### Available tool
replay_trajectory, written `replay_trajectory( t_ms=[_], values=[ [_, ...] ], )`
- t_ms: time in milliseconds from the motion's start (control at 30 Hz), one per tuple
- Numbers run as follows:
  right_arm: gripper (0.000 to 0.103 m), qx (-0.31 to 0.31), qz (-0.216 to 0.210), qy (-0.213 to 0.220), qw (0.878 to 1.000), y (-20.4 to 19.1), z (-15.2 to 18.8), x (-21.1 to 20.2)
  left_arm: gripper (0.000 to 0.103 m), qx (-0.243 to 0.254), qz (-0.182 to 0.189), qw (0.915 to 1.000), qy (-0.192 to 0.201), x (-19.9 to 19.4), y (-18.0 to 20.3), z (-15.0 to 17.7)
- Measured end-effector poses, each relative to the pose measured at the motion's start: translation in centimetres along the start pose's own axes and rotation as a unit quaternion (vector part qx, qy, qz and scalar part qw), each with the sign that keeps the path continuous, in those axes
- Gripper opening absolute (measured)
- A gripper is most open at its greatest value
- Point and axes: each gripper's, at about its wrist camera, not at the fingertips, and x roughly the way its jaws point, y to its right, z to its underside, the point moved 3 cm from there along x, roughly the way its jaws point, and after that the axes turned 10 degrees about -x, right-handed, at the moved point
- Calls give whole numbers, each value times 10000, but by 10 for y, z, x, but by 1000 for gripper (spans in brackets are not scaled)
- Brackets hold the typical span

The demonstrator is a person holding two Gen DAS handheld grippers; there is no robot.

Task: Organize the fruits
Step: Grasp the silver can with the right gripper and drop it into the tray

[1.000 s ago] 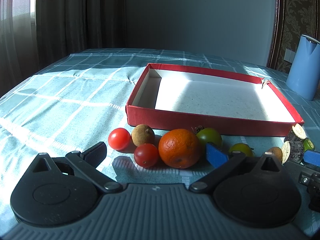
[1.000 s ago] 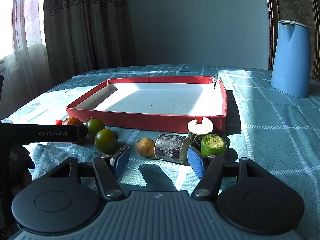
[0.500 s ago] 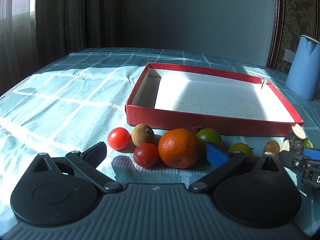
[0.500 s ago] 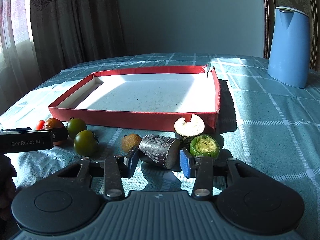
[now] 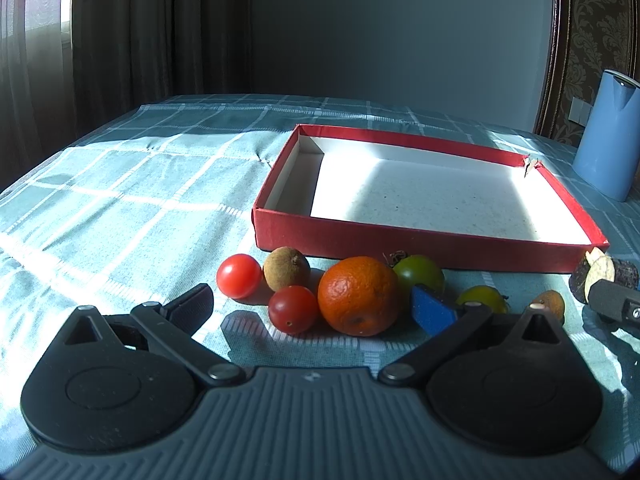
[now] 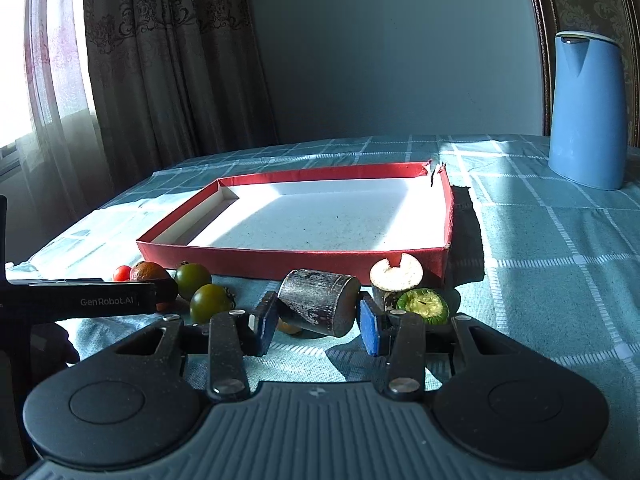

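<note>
In the left wrist view, the left gripper [image 5: 312,308] sat low in the frame with its fingers wide apart and nothing between the pads, its opening facing a row of fruit on the checked teal cloth of the counter [image 5: 120,200]. From the left of that row lay a red cherry tomato [image 5: 239,275], a brown longan [image 5: 286,268] just behind it, a second, darker red tomato [image 5: 293,309] nearer the camera, and an orange [image 5: 358,296] touching that tomato. Right of the orange came a green tomato [image 5: 420,274], a yellow-green tomato [image 5: 482,298] and a small brown fruit [image 5: 550,305], partly hidden by the gripper's right finger. Behind the row, at the centre of the frame, stood the shallow red box [image 5: 420,242] with a white floor, and a blue jug [image 5: 608,136] stood at the right edge. In the right wrist view, the right gripper [image 6: 316,322] was clamped on a dark cylindrical chunk [image 6: 318,300], which lay on its side with both blue pads against it, in front of the box's near wall. Right of the chunk stood a pale-topped cut piece [image 6: 396,274] with a green cut piece [image 6: 423,305] touching it.
</note>
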Motion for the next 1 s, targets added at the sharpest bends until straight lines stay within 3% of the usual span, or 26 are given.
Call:
replay_trajectory(
  t_ms=[167,333,667,800,933,1000],
  values=[
    [41,-161,166,354,9991,7,-37,-6,103,-16,-15,10000,-6,1,-2,0],
    [41,-162,392,192,9989,21,-62,27,103,-17,-13,10000,-8,1,-2,0],
    [42,-84,638,-374,9972,48,-49,82,103,-13,-4,10000,-15,1,-1,0],
    [59,-126,552,-513,9971,48,-45,83,103,-22,24,10000,-44,1,-1,0],
    [68,-47,790,-22,9969,42,-47,48,103,-86,132,9999,-30,-4,-5,1],
    [71,144,597,182,9979,40,-41,28,103,-155,326,9993,42,-11,-8,1]
  ],
)
